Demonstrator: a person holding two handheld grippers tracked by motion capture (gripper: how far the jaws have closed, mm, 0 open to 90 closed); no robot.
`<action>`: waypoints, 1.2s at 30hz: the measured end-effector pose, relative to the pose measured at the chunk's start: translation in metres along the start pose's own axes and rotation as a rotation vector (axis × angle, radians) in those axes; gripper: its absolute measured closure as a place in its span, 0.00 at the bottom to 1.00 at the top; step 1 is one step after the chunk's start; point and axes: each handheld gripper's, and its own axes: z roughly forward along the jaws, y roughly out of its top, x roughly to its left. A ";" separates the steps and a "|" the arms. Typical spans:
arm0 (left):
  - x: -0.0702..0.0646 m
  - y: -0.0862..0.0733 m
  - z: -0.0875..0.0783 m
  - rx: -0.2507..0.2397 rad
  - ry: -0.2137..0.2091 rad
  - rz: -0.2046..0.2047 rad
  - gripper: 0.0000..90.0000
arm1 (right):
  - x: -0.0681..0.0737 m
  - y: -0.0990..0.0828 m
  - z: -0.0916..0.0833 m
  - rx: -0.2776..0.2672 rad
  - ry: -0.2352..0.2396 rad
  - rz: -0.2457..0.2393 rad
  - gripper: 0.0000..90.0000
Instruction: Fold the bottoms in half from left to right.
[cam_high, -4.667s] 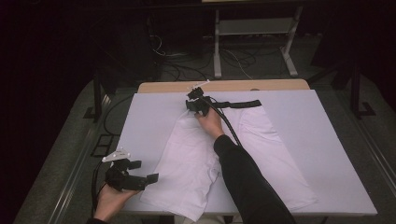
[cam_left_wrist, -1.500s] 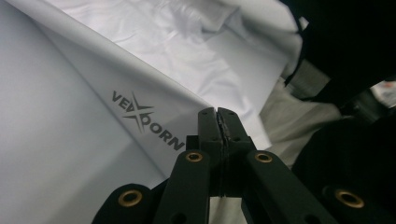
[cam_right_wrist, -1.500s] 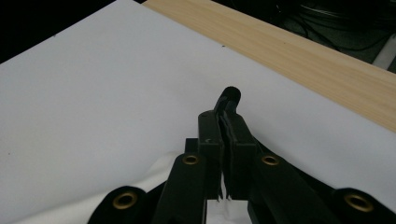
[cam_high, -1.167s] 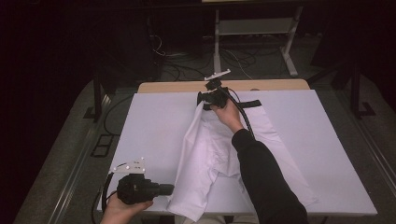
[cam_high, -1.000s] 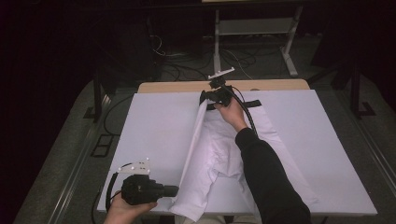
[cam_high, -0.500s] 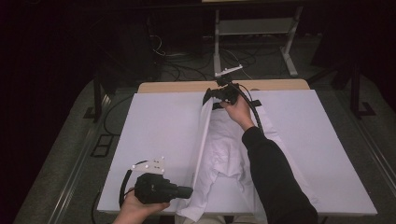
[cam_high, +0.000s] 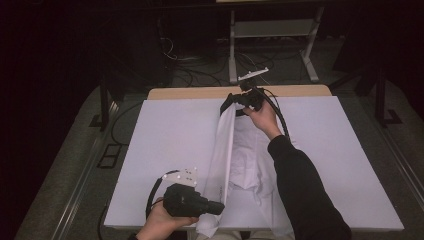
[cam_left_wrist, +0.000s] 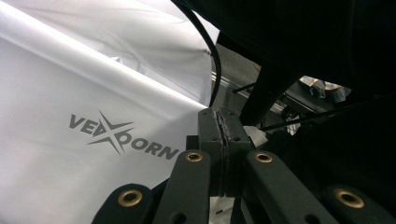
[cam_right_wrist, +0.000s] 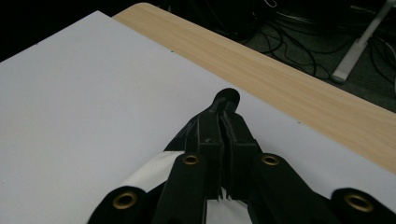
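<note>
Grippers, two, clamp one garment (cam_high: 250, 160)

light: dim room, bright white table (cam_high: 165, 135) | surroundings: near black | focus: sharp, close gripper parts soft

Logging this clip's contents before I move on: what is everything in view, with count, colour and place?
Shorts: one pair, white with black waistband and grey logo, mid-table, left edge lifted and folding rightward.
Table cover: one, white, over the tabletop.
Tabletop: one, light wood, bare strip at the far edge.
Stand: one, grey metal, on the floor beyond the table.
Cables: several, black, on the floor behind.
Left gripper: one, black, near edge, shut on the shorts' hem.
Right gripper: one, black, far edge, shut on the waistband.
Sleeve: one, black, right arm over the shorts.
</note>
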 end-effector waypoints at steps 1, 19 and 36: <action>0.000 0.001 0.002 0.003 -0.005 0.000 0.98 | -0.001 0.000 -0.001 -0.002 0.001 0.005 0.95; -0.003 0.025 0.050 0.054 -0.080 0.039 0.98 | -0.026 -0.018 -0.023 -0.010 -0.013 0.027 0.95; -0.008 0.041 0.082 0.079 -0.129 0.057 0.98 | -0.042 -0.027 -0.041 -0.003 -0.004 0.004 0.95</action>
